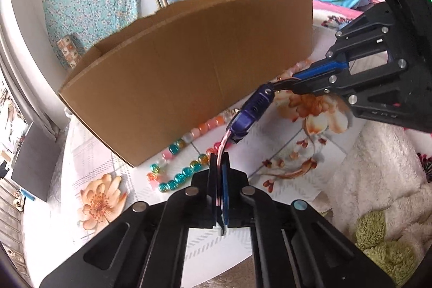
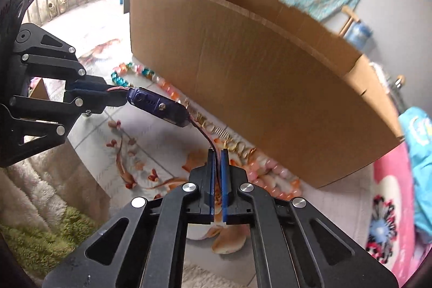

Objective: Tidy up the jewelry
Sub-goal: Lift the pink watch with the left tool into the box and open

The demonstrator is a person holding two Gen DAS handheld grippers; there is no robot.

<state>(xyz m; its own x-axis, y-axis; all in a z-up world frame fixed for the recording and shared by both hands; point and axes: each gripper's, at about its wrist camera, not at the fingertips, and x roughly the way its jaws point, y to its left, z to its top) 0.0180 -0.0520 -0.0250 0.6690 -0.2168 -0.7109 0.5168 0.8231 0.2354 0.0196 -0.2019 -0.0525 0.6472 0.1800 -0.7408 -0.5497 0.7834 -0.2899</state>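
A purple watch (image 1: 252, 111) with a pink strap hangs in the air between both grippers; it also shows in the right wrist view (image 2: 158, 107). My left gripper (image 1: 220, 155) is shut on one strap end. My right gripper (image 2: 218, 153) is shut on the other strap end and shows in the left wrist view (image 1: 291, 84). Below, a string of pink, orange and teal beads (image 1: 183, 158) lies on the floral cloth beside an open cardboard box (image 1: 194, 64). In the right wrist view the beads (image 2: 272, 172) and a gold chain (image 2: 224, 136) lie along the box (image 2: 256, 88).
A white fluffy blanket with green patches (image 1: 378, 193) lies to the right. A teal floral cloth (image 1: 89, 12) hangs on the back wall. A pink and blue bedding pile (image 2: 405, 180) sits beside the box.
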